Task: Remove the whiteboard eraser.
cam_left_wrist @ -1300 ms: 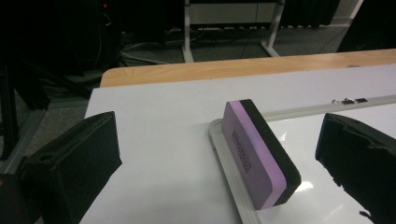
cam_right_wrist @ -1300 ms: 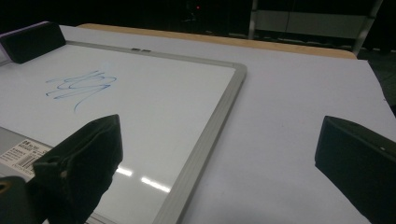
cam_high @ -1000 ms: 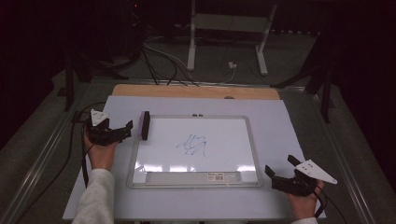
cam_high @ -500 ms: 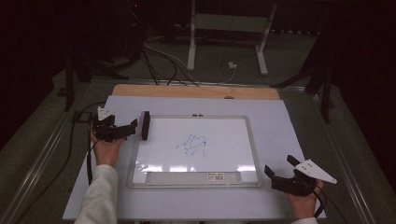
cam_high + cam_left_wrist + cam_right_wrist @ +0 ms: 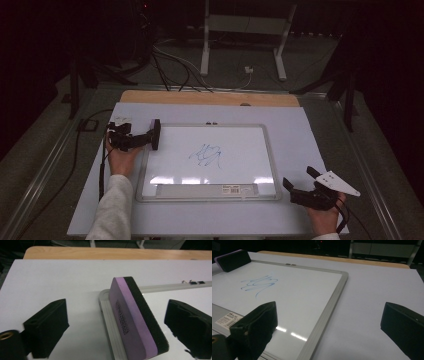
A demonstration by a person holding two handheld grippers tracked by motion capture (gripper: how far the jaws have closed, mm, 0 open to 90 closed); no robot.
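Observation:
A purple eraser [image 5: 132,322] with a black felt face stands on its long edge at the left frame of the whiteboard [image 5: 250,145], near the far corner. My left gripper [image 5: 152,136] reaches in from the left. Its jaws straddle the eraser and have just been closing, but a gap shows on both sides, so it is open. A blue scribble [image 5: 206,156] marks the middle of the board. My right gripper [image 5: 299,178] rests off the board's near right corner, open with nothing between its jaws. From the right gripper [image 5: 329,315] view I see the scribble [image 5: 258,283] and the eraser [image 5: 233,260] far off.
The whiteboard lies on a white sheet [image 5: 310,135] over the table, with a wooden strip [image 5: 210,98] along the far edge. A label strip [image 5: 210,190] runs along the board's near frame. Cables [image 5: 175,65] and a stand's legs [image 5: 242,45] lie on the floor beyond.
My left hand has moved right and slightly down, bringing its jaws from beside the eraser to either side of it. The right hand has stayed put.

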